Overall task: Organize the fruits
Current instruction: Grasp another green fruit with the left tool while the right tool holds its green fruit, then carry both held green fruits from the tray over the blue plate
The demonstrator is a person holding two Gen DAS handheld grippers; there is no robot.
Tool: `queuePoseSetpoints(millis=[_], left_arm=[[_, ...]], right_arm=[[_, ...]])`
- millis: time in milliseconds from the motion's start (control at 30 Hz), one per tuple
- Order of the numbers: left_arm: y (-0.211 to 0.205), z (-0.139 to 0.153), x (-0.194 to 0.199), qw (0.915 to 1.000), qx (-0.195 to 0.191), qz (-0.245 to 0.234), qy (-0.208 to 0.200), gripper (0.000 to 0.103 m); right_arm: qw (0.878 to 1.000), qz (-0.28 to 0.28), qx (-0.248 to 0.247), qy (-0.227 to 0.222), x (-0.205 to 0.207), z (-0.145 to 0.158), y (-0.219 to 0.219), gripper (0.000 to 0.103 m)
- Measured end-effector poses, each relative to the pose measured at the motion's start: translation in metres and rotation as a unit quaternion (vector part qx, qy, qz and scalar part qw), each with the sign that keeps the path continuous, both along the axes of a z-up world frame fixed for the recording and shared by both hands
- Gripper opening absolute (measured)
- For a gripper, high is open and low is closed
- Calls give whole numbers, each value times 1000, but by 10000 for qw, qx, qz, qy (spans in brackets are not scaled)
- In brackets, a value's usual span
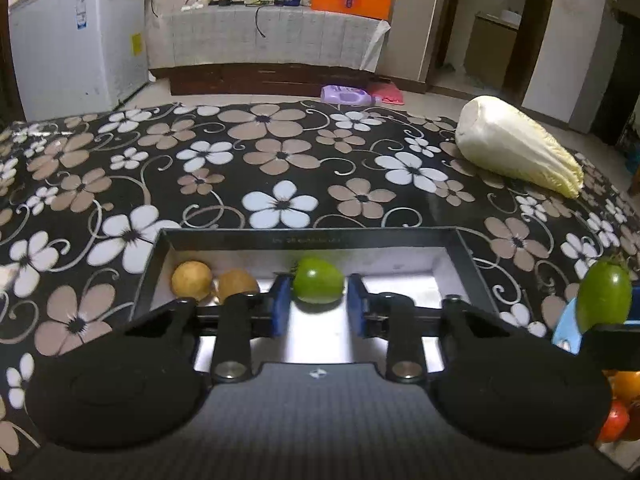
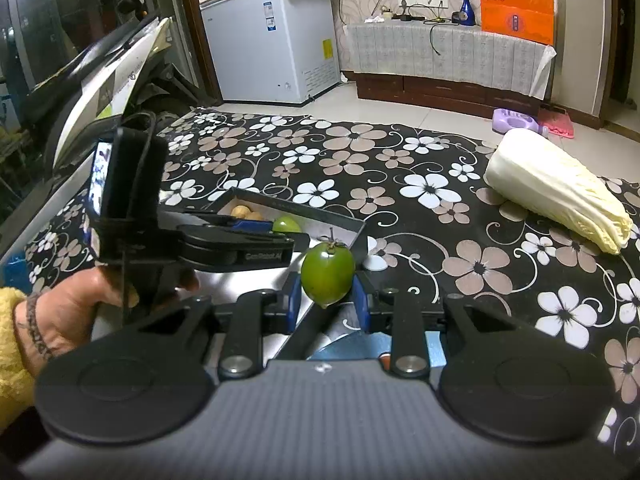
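A black box (image 1: 312, 240) with a white inside stands on the flowered tablecloth (image 1: 280, 152). Two yellow-brown round fruits (image 1: 191, 280) lie in its far left corner. My left gripper (image 1: 318, 304) reaches into the box, its blue pads tight against both sides of a green tomato (image 1: 318, 280). The right wrist view shows that left gripper (image 2: 276, 226) from the side, held by a hand (image 2: 68, 308), over the box (image 2: 312, 210). My right gripper (image 2: 327, 300) is shut on a second green tomato (image 2: 327, 272), stem up, just right of the box. That tomato (image 1: 604, 296) also shows at the left view's right edge.
A large napa cabbage (image 1: 516, 148) (image 2: 560, 188) lies at the table's far right. Red and orange tomatoes (image 1: 616, 424) sit at the lower right edge beneath the right gripper. Beyond the table are a white freezer (image 2: 272, 48) and a low cabinet (image 2: 440, 56).
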State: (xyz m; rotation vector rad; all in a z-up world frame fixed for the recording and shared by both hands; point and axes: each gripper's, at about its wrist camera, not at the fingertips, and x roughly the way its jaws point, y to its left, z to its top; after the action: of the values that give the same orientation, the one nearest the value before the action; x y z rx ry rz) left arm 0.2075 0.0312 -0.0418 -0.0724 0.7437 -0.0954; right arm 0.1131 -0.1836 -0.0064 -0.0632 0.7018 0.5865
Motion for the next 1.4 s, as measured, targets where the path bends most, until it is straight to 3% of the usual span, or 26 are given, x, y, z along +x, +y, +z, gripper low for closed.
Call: queuePoseSetpoints(millis=[400,767,1033,1400], left_arm=[[1,12,-17,10000,54,-50,-36,33],[2,39,-55,9998,111,-53,-177,33],[-19,58,-83,9991,70,-266,-324,33],[-58,58,-98,9976,-6,-640,-258,33]], right_arm=[[10000,-60,-65,33,0,-4,-3,31],[9997,-216,65,-34,-15,-2,-2,31],[9987,-493,141,-72,-30,2,-11,31],[9965,-833,61,-89,-46,2,-41,31]])
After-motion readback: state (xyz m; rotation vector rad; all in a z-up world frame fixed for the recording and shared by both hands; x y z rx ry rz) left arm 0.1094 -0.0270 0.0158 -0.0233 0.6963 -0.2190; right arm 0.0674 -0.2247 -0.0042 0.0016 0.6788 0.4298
